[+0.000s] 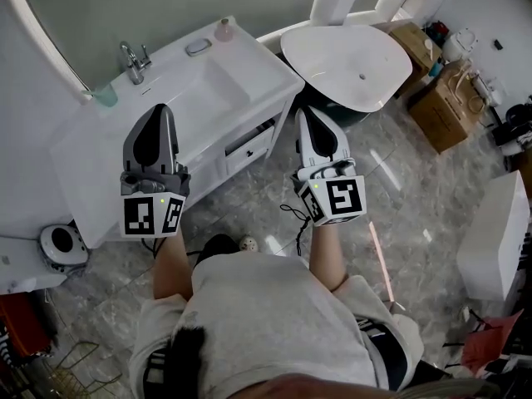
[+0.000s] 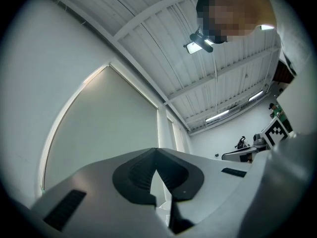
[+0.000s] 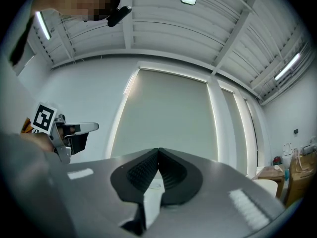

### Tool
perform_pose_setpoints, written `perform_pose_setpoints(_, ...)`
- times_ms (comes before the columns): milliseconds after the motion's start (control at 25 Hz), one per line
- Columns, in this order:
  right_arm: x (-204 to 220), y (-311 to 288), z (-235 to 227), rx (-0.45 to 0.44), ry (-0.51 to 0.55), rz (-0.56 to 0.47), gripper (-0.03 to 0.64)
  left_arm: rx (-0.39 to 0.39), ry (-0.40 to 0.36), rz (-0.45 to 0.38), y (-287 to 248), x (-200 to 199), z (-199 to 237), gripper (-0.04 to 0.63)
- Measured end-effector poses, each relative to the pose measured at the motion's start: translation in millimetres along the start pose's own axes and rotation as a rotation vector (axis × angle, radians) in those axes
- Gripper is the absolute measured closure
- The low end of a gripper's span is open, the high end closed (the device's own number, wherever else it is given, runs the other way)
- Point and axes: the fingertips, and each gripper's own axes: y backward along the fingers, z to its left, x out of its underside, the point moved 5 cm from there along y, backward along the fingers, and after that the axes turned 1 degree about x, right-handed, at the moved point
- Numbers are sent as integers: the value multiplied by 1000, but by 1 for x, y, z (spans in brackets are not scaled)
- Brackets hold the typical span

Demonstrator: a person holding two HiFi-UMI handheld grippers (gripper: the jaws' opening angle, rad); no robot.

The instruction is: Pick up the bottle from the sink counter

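In the head view the left gripper [image 1: 158, 111] and the right gripper [image 1: 307, 111] sit at mid-frame, side by side but well apart, held just in front of the white sink counter [image 1: 91, 160]. Each gripper view shows the dark pads meeting at the tips with nothing between them, so both claws are closed and empty. The small pinkish bottle [image 1: 224, 30] stands upright at the counter's far corner, upper centre-left of the frame, right of the faucet [image 1: 133, 61] and well clear of both grippers.
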Motion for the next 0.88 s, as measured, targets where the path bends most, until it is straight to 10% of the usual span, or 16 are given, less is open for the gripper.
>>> perform_pose_setpoints(880, 28, -109, -56, 30, -4, -4, 606, 51, 8, 9, -120, 47, 41, 588)
